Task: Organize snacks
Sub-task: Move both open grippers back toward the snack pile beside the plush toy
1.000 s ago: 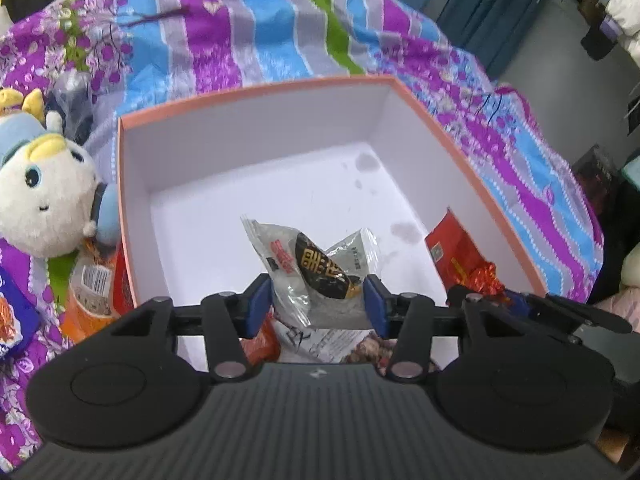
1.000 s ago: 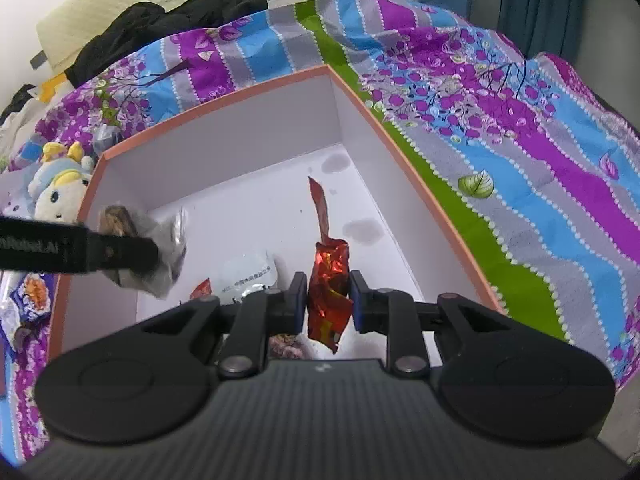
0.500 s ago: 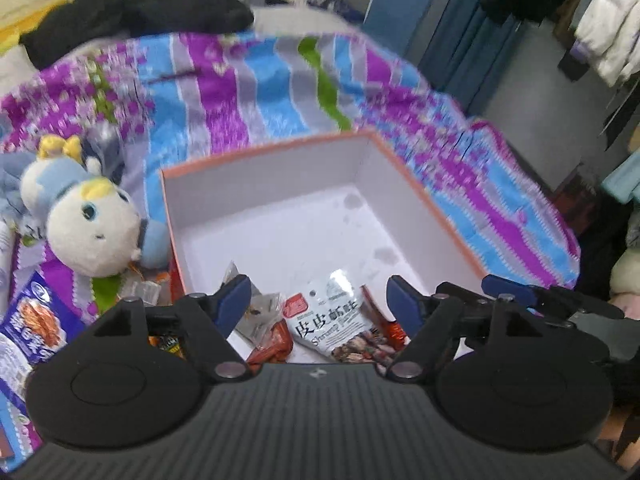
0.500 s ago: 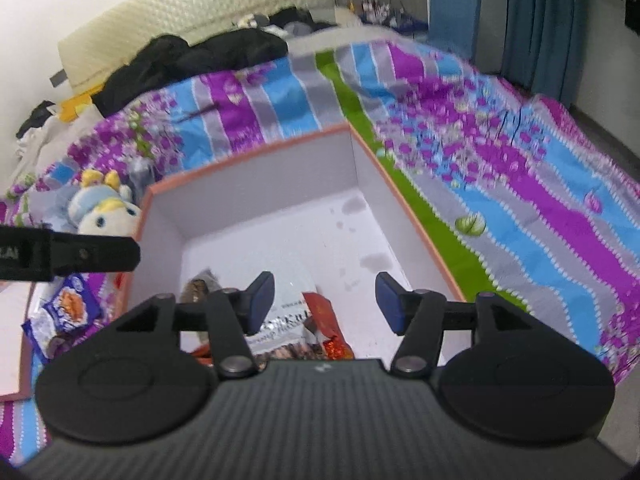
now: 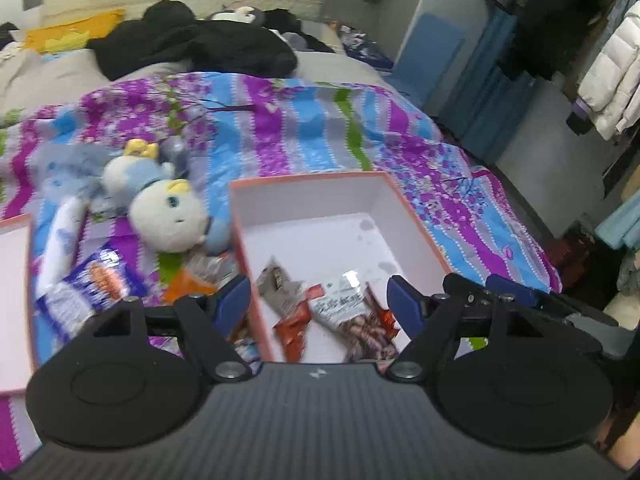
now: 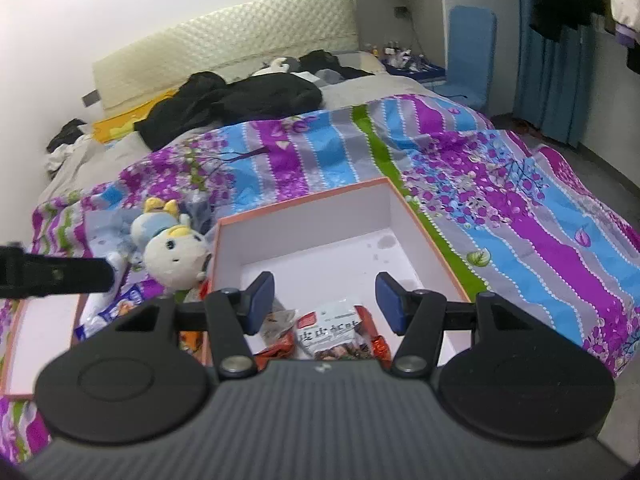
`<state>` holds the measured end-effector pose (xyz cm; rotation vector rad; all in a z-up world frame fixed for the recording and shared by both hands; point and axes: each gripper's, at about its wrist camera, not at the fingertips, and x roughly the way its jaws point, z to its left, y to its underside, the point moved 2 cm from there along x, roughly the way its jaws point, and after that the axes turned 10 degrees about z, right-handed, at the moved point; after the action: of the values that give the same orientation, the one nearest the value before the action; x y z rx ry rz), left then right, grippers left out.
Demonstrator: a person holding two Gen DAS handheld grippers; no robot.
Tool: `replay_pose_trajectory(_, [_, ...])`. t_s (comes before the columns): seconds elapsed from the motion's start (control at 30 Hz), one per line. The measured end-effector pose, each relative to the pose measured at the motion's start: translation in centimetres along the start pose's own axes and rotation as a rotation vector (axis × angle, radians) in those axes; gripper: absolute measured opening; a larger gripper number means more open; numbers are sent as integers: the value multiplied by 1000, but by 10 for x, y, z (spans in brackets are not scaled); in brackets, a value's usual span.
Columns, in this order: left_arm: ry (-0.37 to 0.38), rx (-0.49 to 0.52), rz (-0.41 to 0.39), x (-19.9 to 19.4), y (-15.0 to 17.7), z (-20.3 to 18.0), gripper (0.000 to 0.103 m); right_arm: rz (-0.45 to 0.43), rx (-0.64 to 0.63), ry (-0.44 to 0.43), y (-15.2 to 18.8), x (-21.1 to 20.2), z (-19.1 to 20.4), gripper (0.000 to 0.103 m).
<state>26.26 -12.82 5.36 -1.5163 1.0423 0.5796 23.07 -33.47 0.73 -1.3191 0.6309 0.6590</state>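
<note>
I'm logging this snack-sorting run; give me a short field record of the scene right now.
surface: bed with striped floral quilt
container: open box, white inside, orange rim
in box: several snack packets at its near end
outside box: blue-and-white snack bag, plush toy left of the box
left tongs: open, empty
right tongs: open, empty

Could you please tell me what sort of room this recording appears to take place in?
Most likely a bedroom in a home: a bed with a padded headboard and a striped floral quilt, a plush toy on it, and coats hanging on a rail at the side.
</note>
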Motion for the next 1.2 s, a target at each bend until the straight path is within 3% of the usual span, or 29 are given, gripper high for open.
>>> replay_pose_trajectory(0.17, [-52,-47,37,-45,20,11,79,21,-29,-29,10,-5,12,58])
replay_pose_trajectory(0.3, [-50,-172,84,-75,31,34,79,55,-63,-46,17,1,25,58])
replay_pose_trajectory(0.53, [-163,-222,56,-103,27,56,79,73,-124,-63,13,5,57,58])
replay_pose_trajectory(0.67, [-245,-136,-2,-101,18,59,79,66,-142,-84,10,3,73,58])
replay_pose_trajectory(0.9, [-263,-253,29,-72,10,113,79,76,-152,-79,18,-8,82,58])
replay_pose_trajectory(1.0, [-256,-306,5,-74,11,136,79,88,-152,-81,26,-6,85,58])
replay_pose_trajectory(1.2, [-231,-335,3,-61,37,163,79,92,-182,-129,54,-7,104,58])
